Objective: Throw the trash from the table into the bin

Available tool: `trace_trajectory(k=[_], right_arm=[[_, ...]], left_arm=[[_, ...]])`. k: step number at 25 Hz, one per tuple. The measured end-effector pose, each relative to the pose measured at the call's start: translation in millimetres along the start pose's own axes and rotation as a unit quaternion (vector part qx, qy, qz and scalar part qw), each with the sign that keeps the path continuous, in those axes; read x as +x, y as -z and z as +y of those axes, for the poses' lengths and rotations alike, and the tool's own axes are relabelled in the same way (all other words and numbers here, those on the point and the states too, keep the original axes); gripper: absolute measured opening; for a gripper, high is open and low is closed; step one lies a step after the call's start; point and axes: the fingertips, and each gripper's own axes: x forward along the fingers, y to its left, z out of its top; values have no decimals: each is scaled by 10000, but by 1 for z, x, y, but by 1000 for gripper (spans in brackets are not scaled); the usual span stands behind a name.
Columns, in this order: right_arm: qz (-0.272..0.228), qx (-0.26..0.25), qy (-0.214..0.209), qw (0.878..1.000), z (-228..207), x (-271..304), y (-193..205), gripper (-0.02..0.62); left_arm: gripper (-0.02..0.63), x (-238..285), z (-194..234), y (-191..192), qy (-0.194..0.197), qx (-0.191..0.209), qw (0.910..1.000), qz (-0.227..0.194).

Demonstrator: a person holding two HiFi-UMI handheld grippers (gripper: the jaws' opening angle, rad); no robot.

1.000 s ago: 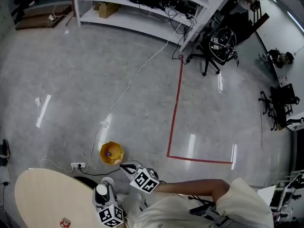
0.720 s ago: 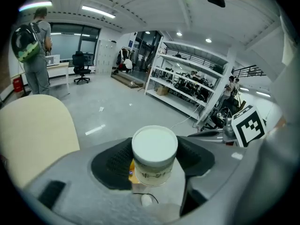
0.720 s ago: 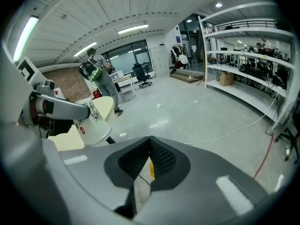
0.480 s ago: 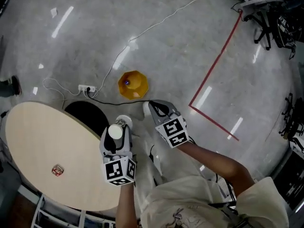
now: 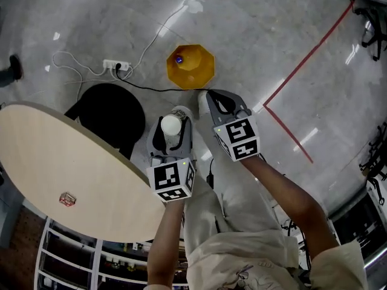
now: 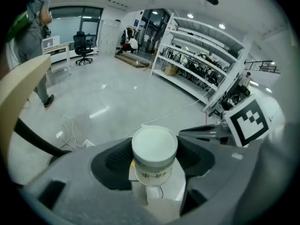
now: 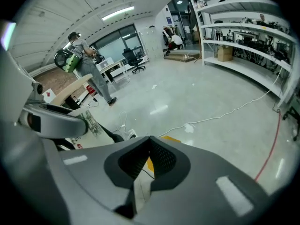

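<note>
My left gripper (image 5: 172, 121) is shut on a small white container with a round lid (image 5: 171, 125), which stands upright between the pads (image 6: 154, 153). It hangs beside the round beige table's (image 5: 54, 156) edge, short of the yellow bin (image 5: 190, 66) on the floor. Something small and purple lies in the bin. My right gripper (image 5: 213, 96) is shut and empty, its tips close to the bin's near rim; its pads meet (image 7: 149, 150) in the right gripper view. A small red piece of trash (image 5: 67, 199) lies on the table.
A black round shape (image 5: 112, 110) sits on the floor by the table. A power strip (image 5: 116, 65) and cables (image 5: 158, 30) run beside the bin. Red floor tape (image 5: 302, 59) lies to the right. Shelving (image 6: 201, 46) and a standing person (image 7: 82, 55) are farther off.
Both grippers have come down toward the floor, the left still holding the container. The yellow bin now lies higher in the head view, and more of the table shows.
</note>
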Motion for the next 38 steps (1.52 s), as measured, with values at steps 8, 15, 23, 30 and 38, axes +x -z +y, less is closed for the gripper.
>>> trace_trajectory(k=[8,15,23,30,38], right_arm=[[691,-162,-252,9972,-19,95,72,5],[1115,-490,-295,9921,-44,167,120,4],[1462,-808,-329,9854,-61,217,151,5],[1625,-817,-382,9826,-74,241,177,12],[1601,-508,-473,9847,-71,239,181,83]], left_arm=[[282,108,30,65,-173,-348,9980,494],[282,188,51,125,-104,-111,9941,1072],[283,259,72,153,-15,121,9894,1448],[284,295,70,167,125,-39,9876,1565],[301,303,75,162,257,-278,9867,1581]])
